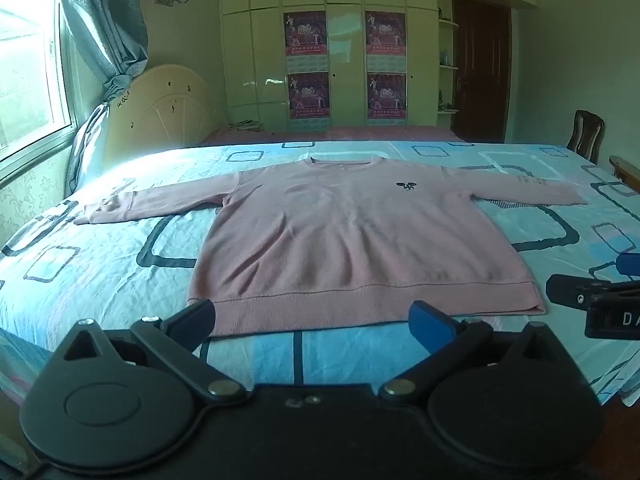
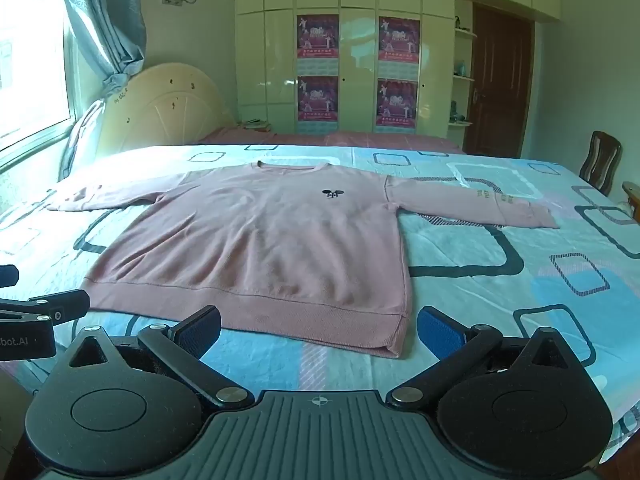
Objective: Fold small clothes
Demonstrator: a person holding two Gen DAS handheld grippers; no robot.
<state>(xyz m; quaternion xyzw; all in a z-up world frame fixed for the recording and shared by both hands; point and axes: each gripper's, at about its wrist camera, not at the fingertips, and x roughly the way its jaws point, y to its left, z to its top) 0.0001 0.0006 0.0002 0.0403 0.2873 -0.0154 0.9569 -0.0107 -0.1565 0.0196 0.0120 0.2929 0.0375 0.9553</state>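
Observation:
A pink long-sleeved sweater (image 1: 340, 236) lies flat and face up on the bed, both sleeves spread out sideways, hem toward me. It also shows in the right wrist view (image 2: 260, 248). My left gripper (image 1: 312, 320) is open and empty, just short of the hem, over its left half. My right gripper (image 2: 318, 332) is open and empty, in front of the hem's right corner. The right gripper shows at the right edge of the left wrist view (image 1: 592, 292). The left gripper shows at the left edge of the right wrist view (image 2: 36, 312).
The bed has a light blue sheet (image 1: 100, 272) with rectangle prints. A cream headboard (image 1: 160, 112) and a window with curtain (image 1: 100, 20) stand at the left. A wardrobe (image 1: 332, 60) and door (image 1: 480, 68) are at the back. A wooden chair (image 1: 586, 134) is at the right.

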